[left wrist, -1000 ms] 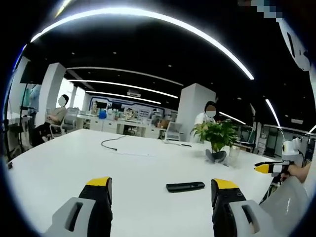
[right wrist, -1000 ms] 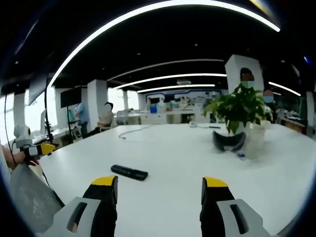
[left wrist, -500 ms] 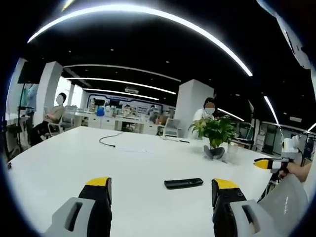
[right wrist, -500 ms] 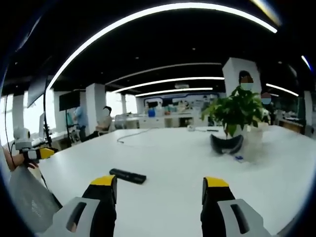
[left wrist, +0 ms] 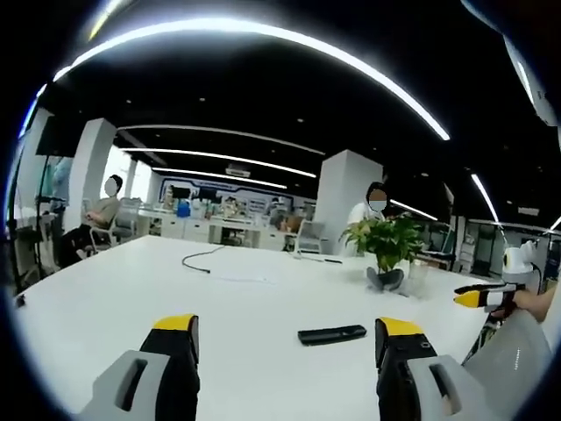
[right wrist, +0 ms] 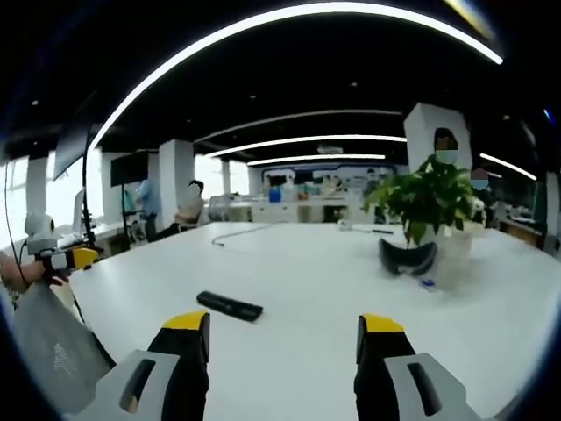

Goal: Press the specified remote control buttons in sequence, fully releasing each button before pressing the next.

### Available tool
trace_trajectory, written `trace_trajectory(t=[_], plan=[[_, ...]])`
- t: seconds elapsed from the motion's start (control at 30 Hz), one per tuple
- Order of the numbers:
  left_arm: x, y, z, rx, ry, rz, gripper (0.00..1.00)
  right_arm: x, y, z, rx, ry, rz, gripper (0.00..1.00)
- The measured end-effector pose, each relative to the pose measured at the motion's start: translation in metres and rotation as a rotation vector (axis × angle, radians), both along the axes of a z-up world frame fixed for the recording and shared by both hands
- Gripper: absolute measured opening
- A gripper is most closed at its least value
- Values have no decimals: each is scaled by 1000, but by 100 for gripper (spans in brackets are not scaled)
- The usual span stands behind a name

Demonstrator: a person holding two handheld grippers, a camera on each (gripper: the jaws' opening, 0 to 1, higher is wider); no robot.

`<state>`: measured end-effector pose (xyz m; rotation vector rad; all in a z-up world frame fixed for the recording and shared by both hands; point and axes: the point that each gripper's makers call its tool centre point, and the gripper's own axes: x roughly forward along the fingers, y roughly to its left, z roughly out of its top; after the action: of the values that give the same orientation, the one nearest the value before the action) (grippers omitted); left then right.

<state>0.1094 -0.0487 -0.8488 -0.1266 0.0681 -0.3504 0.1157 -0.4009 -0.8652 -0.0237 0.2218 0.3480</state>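
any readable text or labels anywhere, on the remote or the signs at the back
None can be read.
Flat black remote control on the white table: any button markings are too small to make out.
Lit blue display at the far wall: too blurred to read.

I see a large white table (left wrist: 114, 298) stretching away from me into an open office. A black remote control (left wrist: 331, 334) lies flat on it, well apart from everything else; in the right gripper view it (right wrist: 229, 305) sits left of centre. Farther back a potted plant (right wrist: 427, 203) stands on the tabletop, with a dark curved object (right wrist: 407, 257) just beside its base. A thin dark cable (left wrist: 200, 257) trails across the far part.
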Motion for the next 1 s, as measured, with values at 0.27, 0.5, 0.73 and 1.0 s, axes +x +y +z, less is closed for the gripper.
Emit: trace_trajectory(t=[0.27,0.5,0.73,1.0], plan=[[-1,-3,4,-64,31,38,93,-2,1,2,-4,-9,19,67],[-4,-20,6,-52,188,0,100,-3,-4,-3,-11,19,1,67],[18,-42,31,61,207,-153,100,-3,-5,-3,-2,23,1,64],[51,-82,19,168,321,-371,92,-3,-8,-4,-6,31,-16,62]])
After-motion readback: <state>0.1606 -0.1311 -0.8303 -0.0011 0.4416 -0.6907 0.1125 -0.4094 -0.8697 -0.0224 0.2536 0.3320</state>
